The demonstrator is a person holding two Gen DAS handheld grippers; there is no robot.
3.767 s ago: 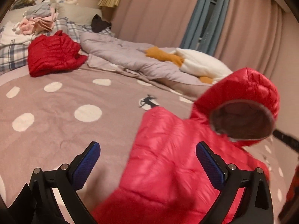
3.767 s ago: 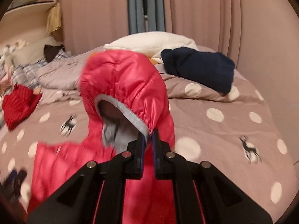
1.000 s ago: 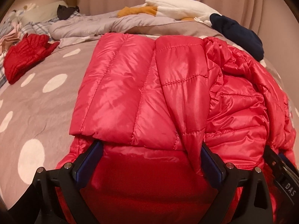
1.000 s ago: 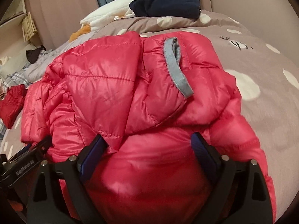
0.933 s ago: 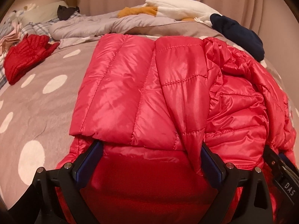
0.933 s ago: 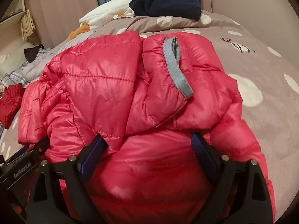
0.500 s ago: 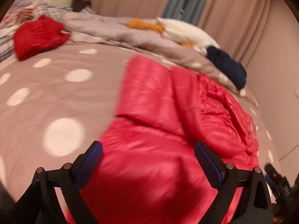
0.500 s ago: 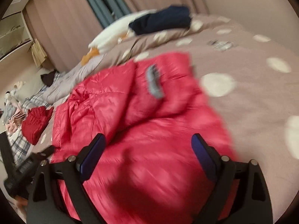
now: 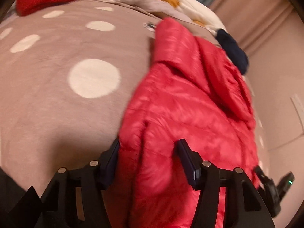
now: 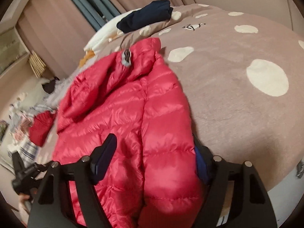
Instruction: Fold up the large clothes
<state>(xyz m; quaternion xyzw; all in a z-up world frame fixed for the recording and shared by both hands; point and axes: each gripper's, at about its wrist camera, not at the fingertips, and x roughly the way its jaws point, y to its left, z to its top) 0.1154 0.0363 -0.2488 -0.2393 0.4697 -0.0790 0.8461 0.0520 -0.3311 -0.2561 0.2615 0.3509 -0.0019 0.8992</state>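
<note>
The left gripper [image 9: 150, 157] is made of black plastic. It has two flat fingers with dark blue pads [image 9: 187, 160]. Small round silver screws [image 9: 93, 163] sit on its black arms. The right gripper [image 10: 152, 158] looks the same: black frame, dark blue pads [image 10: 105, 155], shiny silver screws [image 10: 216, 158]. A tiny green light [image 9: 290, 182] glows on the black part beside the left gripper.
</note>
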